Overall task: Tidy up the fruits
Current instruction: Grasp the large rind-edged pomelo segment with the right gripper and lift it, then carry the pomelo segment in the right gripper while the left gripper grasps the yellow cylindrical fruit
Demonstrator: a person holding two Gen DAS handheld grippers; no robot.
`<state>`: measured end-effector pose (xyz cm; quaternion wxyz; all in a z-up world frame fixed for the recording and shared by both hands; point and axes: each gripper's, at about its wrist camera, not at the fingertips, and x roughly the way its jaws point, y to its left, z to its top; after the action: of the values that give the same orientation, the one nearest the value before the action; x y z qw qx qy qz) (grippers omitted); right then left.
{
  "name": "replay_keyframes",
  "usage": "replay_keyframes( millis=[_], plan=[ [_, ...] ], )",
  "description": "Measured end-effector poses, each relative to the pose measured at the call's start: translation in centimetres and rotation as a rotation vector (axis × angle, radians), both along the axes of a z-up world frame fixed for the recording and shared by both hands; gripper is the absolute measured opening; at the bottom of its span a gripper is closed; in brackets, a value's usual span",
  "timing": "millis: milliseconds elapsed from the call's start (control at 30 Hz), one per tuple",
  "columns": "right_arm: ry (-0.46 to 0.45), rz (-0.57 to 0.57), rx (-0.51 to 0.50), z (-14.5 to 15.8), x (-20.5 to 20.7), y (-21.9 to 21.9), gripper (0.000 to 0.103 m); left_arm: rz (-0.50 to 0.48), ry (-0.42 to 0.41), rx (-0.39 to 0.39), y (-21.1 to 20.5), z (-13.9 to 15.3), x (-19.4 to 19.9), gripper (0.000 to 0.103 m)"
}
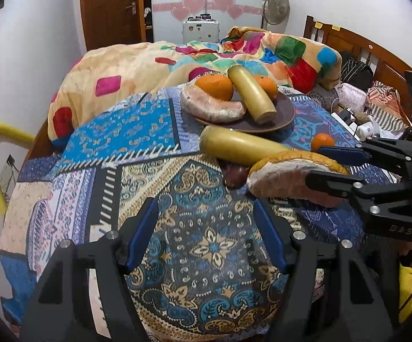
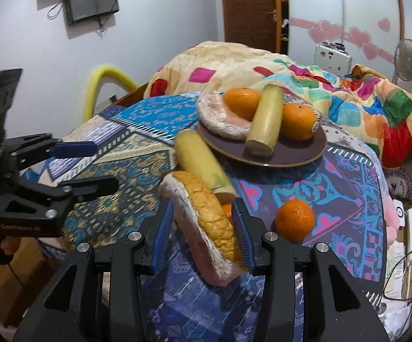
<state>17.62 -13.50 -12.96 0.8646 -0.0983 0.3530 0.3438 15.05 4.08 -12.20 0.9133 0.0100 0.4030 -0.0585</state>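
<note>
**Orange rind between the right fingers**

Brown plate (image 2: 297, 156) carries two oranges (image 2: 298, 121), one pale yellow tube-shaped fruit (image 2: 264, 119) and one pomelo wedge (image 2: 220, 116). Off the plate lie a second yellow fruit (image 2: 203, 162), one small orange (image 2: 295, 219) and a dark reddish fruit (image 1: 236, 178).

A second pomelo wedge (image 2: 206, 228), with bumpy orange-yellow rind, white pith and pinkish flesh, sits clamped between the right gripper (image 2: 203, 236) fingers, its far end reaching ahead of the tips toward the yellow fruit. The small orange lies just right of those fingers.

The left gripper (image 1: 206, 236) hovers level over the patterned cloth (image 1: 177, 256), fingers spread, nothing between them; the fruit lies beyond its tips.
</note>
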Motion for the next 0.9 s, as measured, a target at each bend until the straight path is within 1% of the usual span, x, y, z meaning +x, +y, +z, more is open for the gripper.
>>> replay_keyframes(
  millis=[33, 167, 300, 433, 600, 733, 900],
  plan=[
    [-0.001, 0.013, -0.003, 0.1, -0.3, 0.0, 0.037, 0.000, 0.005, -0.004, 0.1, -0.2, -0.1, 0.069],
    [0.010, 0.063, -0.011, 0.4, -1.3, 0.7, 0.036, -0.001, 0.013, -0.010, 0.3, -0.6, -0.6, 0.069],
    [0.046, 0.097, -0.034, -0.7, -1.4, 2.0, 0.033, 0.000, 0.013, -0.012, 0.6, -0.9, -0.9, 0.069],
    [0.038, 0.073, -0.019, -1.1, -1.0, 2.5, 0.029, 0.007, 0.021, -0.015, 1.0, -1.0, -1.0, 0.069],
    [0.048, 0.061, 0.031, 0.0, -1.0, 1.6, 0.024, 0.012, 0.020, -0.019, 1.1, -0.9, -0.8, 0.069],
    [-0.007, 0.044, 0.063, 1.9, -1.8, 0.5, 0.023, 0.006, 0.019, -0.030, 0.6, -0.6, -0.2, 0.069],
    [-0.091, -0.008, 0.087, 4.3, -1.9, -1.7, 0.023, -0.016, 0.020, -0.035, -0.9, -0.2, 1.0, 0.069]
  ],
)
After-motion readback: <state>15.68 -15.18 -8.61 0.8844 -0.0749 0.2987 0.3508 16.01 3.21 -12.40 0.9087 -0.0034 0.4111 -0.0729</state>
